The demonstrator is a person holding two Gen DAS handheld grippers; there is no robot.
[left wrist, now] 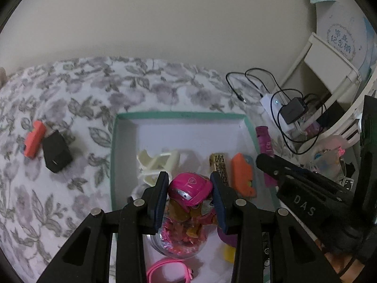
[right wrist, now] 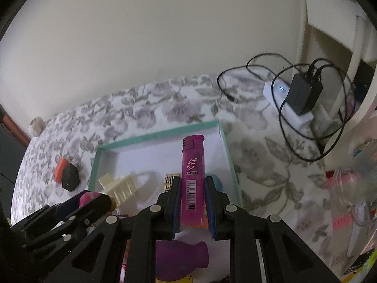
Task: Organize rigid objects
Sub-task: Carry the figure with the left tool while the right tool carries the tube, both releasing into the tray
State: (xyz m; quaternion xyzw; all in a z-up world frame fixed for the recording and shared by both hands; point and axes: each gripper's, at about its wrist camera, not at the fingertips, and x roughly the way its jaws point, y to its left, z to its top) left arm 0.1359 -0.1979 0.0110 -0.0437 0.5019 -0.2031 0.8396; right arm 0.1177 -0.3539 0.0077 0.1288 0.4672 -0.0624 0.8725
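A green-rimmed white box (left wrist: pixel 183 116) lies on the floral cloth; it also shows in the right wrist view (right wrist: pixel 162 135). My left gripper (left wrist: pixel 189 186) is shut on a pink-helmeted toy dog figure (left wrist: pixel 188 188) standing on a clear dome over the box. My right gripper (right wrist: pixel 192 195) is shut on a magenta lighter (right wrist: pixel 192 174) and holds it above the box; the lighter also shows in the left wrist view (left wrist: pixel 265 141). In the box lie a cream clip (left wrist: pixel 157 165), a gold patterned piece (left wrist: pixel 219 165), an orange toy (left wrist: pixel 242 174), a pink band (left wrist: pixel 169 270) and a purple vase-shaped toy (right wrist: pixel 181 254).
A black charger cube (left wrist: pixel 56 152) and a red block (left wrist: pixel 35 139) lie on the cloth left of the box. A white power strip (right wrist: pixel 289 108) with a black adapter and looped cables sits at the back right, by a white shelf (left wrist: pixel 329 70). Clutter lies at the right.
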